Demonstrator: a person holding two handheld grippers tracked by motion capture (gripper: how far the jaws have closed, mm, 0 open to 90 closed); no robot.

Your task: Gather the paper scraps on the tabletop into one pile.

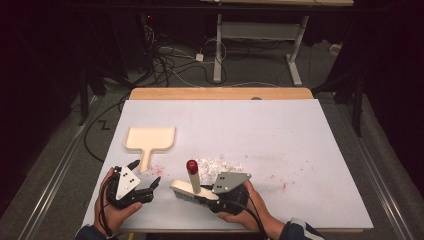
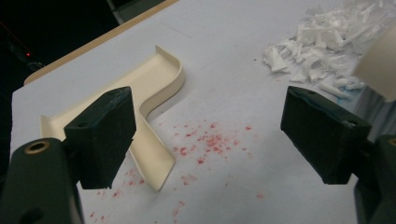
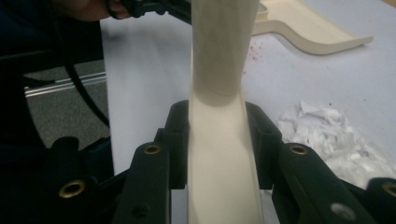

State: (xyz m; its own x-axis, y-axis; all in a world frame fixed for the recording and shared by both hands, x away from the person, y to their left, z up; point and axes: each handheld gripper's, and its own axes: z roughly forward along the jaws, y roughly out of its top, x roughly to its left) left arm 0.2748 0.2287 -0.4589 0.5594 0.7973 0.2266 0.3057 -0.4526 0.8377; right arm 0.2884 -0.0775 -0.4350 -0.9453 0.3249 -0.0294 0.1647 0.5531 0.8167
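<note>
A cream dustpan [image 1: 150,138] lies flat on the white sheet, handle towards the person. My left gripper [image 1: 146,172] hovers open just past the handle's end; in its own view the dustpan handle [image 2: 152,154] lies beside the left jaw, and my left gripper [image 2: 215,135] has nothing in its gap. My right gripper [image 1: 207,196] is shut on a cream brush [image 1: 194,182] with a red-tipped handle, bristles on the sheet. In the right gripper view the brush handle [image 3: 219,93] rises between the jaws of my right gripper [image 3: 219,140]. A pile of white paper scraps [image 1: 220,165] lies just behind the brush.
Red crumbs [image 2: 205,142] are scattered near the dustpan handle, with more red specks [image 1: 282,182] to the right. The white sheet [image 1: 280,130] covers a wooden table [image 1: 220,93]. Cables and table legs [image 1: 217,50] stand on the floor beyond.
</note>
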